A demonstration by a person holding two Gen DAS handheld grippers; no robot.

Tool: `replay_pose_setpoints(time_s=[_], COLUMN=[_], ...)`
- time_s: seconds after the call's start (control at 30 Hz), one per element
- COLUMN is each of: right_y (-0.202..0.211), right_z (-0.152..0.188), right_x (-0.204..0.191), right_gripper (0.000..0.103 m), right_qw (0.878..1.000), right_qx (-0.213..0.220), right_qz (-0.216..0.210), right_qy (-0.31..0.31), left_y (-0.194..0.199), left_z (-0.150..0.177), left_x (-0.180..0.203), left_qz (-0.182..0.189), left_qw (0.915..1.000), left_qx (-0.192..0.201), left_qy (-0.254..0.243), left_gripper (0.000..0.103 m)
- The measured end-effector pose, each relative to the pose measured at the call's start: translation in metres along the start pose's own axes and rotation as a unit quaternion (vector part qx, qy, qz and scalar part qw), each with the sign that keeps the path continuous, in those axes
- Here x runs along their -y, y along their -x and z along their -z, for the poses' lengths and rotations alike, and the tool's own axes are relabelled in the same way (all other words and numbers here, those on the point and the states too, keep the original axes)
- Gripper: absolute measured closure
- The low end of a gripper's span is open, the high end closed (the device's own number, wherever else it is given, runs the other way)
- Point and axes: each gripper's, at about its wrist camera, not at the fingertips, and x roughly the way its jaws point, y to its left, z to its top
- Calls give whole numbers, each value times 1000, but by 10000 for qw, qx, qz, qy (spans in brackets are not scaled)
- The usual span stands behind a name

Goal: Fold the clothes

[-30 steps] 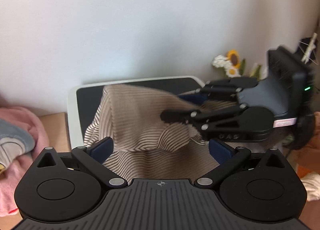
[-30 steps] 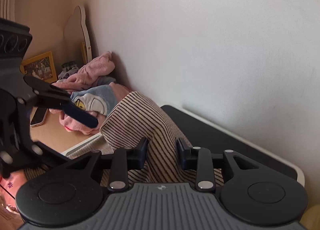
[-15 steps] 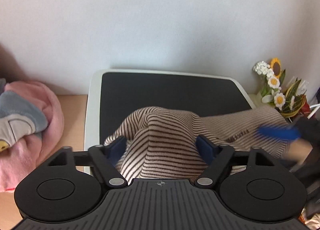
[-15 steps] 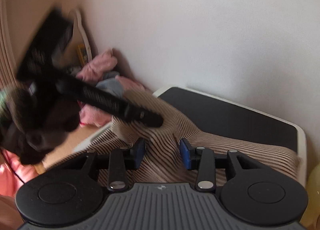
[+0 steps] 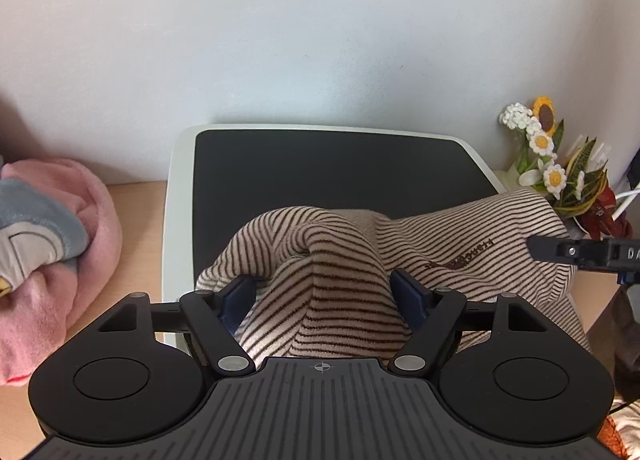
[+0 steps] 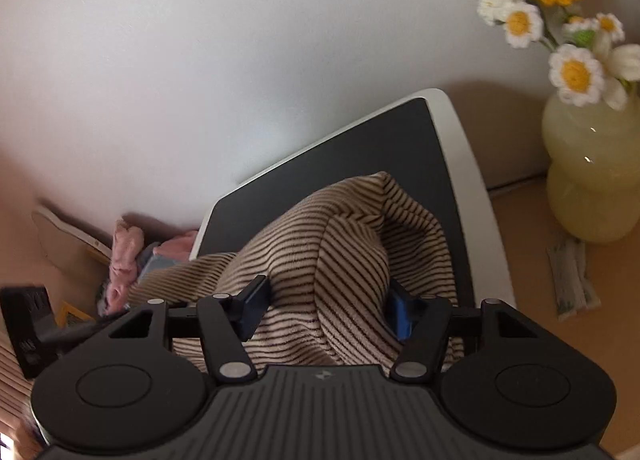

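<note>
1. The striped garment (image 5: 460, 244) lies bunched on the black board (image 5: 320, 168); it looks soft, light and floppy, so I would grip edges or corners.
2. My left gripper (image 5: 320, 294) straddles a fabric hump; I cannot tell if it pinches.
3. My right gripper (image 6: 326, 308) is opening around another hump.
4. The garment's outline and its edges are hidden.

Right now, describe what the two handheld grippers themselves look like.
Both match: the left gripper and right gripper have matte black bodies with a ribbed central plate bearing a small crosshair mark, two round discs either side, and black linkage arms joined by silver pivot pins. The jaws carry dark blue pads. White lettering shows on the right gripper's side in the left wrist view. No cables or sleeves show.
</note>
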Motion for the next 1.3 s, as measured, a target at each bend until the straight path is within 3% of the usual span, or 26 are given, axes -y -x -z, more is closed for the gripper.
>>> replay_pose_setpoints(time_s=[0.13,0.23,0.33,0.43,0.53,0.63,0.77,0.87,1.0,1.1,1.13,1.2,1.3], right_y=[-12,-27,-49,-70,-72,-48,-29,-57,-125,-159,-165,-171,-176], right_z=[-3,-21,-46,-68,-84,-93,-105,-114,-118,-113,-109,-103,-100], right_x=[-4,-2,-10,-17,-22,-34,-75,-106,-127,-122,-119,-110,-108], right_gripper=[50,52,54,55,53,49,38,30,30,30,26,19,17], right_qw=[9992,9983,9931,9849,9810,9715,9370,9160,9133,9171,9156,9170,9244], right_qx=[225,327,558,679,272,0,113,-285,-1191,-1629,-1725,-1774,-1719], right_qz=[-15,-42,159,491,550,460,-217,-873,-1324,-1282,-1236,-1257,-1200], right_qy=[317,475,1021,1516,1839,2324,3486,3906,3662,3405,3415,3345,3186], left_y=[-22,-40,-65,-77,-66,-55,-46,-39,-19,17,29,45,40], left_z=[-21,-46,-75,-91,-80,-65,-57,-49,-47,-45,-45,-46,-64], left_x=[-6,-3,3,0,0,-5,-20,-25,-52,-78,-84,-92,-93], left_qz=[-98,-413,-741,-754,-771,-771,-519,-395,183,560,615,635,444], left_qw=[9999,9979,9922,9923,9904,9903,9940,9938,9950,9887,9863,9831,9865], left_qx=[99,333,582,546,582,660,726,869,981,1251,1376,1557,1402], left_qy=[-19,-365,-812,-817,-992,-946,-631,-572,83,615,672,722,723], left_gripper=[24,28,30,30,30,30,28,28,28,18,11,9,8])
